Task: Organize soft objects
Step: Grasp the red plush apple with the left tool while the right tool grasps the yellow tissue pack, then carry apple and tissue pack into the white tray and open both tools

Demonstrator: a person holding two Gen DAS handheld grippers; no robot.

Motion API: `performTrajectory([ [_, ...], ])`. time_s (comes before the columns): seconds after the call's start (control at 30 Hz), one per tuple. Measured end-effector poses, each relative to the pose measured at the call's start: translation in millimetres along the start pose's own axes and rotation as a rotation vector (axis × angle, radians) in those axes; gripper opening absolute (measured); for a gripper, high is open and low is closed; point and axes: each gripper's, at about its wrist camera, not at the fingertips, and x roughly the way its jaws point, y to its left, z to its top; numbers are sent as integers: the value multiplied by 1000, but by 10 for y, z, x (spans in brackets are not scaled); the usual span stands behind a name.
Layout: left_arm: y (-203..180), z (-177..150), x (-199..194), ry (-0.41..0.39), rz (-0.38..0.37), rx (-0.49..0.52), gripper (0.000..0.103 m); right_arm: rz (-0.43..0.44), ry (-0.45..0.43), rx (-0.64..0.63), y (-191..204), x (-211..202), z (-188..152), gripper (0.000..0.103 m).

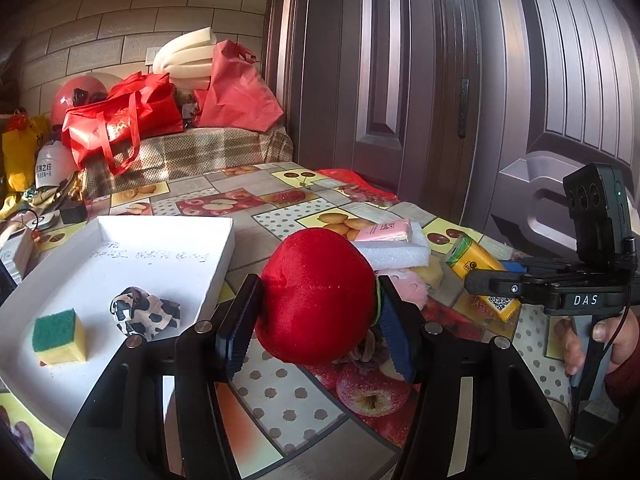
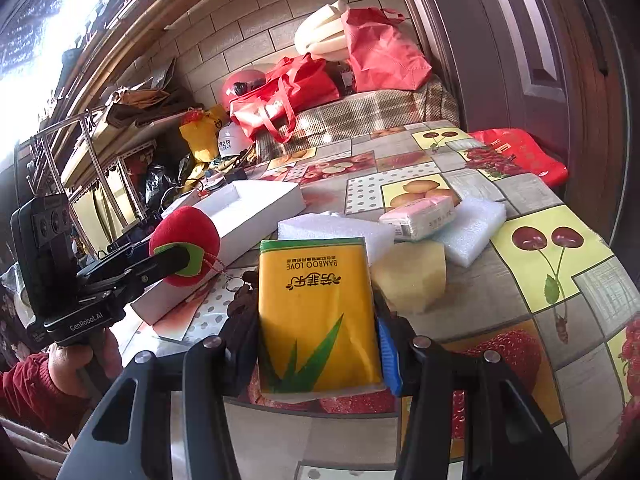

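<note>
My left gripper (image 1: pixel 316 328) is shut on a red plush apple (image 1: pixel 316 292) and holds it above the table, just right of the white tray (image 1: pixel 224 256). The tray holds a green-and-yellow sponge (image 1: pixel 60 336) and a cow-print cloth (image 1: pixel 144 316). My right gripper (image 2: pixel 316 340) is shut on a yellow tissue pack (image 2: pixel 316 312). In the right wrist view the plush apple (image 2: pixel 184 240) and left gripper (image 2: pixel 168 260) sit at the left by the tray (image 2: pixel 256 208). The right gripper (image 1: pixel 476 280) shows at the right of the left wrist view.
On the fruit-print tablecloth (image 2: pixel 540 240) lie white foam sheets (image 2: pixel 472 224), a pink tissue pack (image 2: pixel 420 216), a yellow sponge block (image 2: pixel 408 276) and a pink fluffy thing (image 1: pixel 408 284). Red bags (image 1: pixel 120 120) sit on a checked seat behind. A dark door (image 1: pixel 440 80) stands at the right.
</note>
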Motion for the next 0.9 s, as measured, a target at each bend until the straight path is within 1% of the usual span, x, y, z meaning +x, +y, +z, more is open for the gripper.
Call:
performTrajectory([
  [0.13, 50, -8, -93, -33, 30, 7, 57, -33, -92, -10, 84, -65, 77, 50],
  [0.2, 115, -20, -155, -49, 30, -4, 57, -77, -146, -30, 134, -73, 119, 50],
  [0.27, 167, -40, -223, -59, 49, -6, 57, -122, -186, -55, 183, -57, 158, 50],
  [0.33, 226, -58, -287, -68, 68, -5, 57, -146, -214, -76, 230, -34, 178, 50],
  [0.43, 338, -83, -374, -79, 99, -17, 57, -159, -222, -114, 319, 11, 191, 50],
  [0.57, 475, -112, -441, -91, 132, -52, 57, -152, -213, -159, 418, 66, 185, 50],
  [0.67, 509, -121, -441, -89, 140, -61, 57, -142, -205, -180, 494, 102, 174, 50],
  [0.9, 483, -133, -433, -85, 151, -46, 57, -110, -189, -208, 643, 196, 170, 50],
])
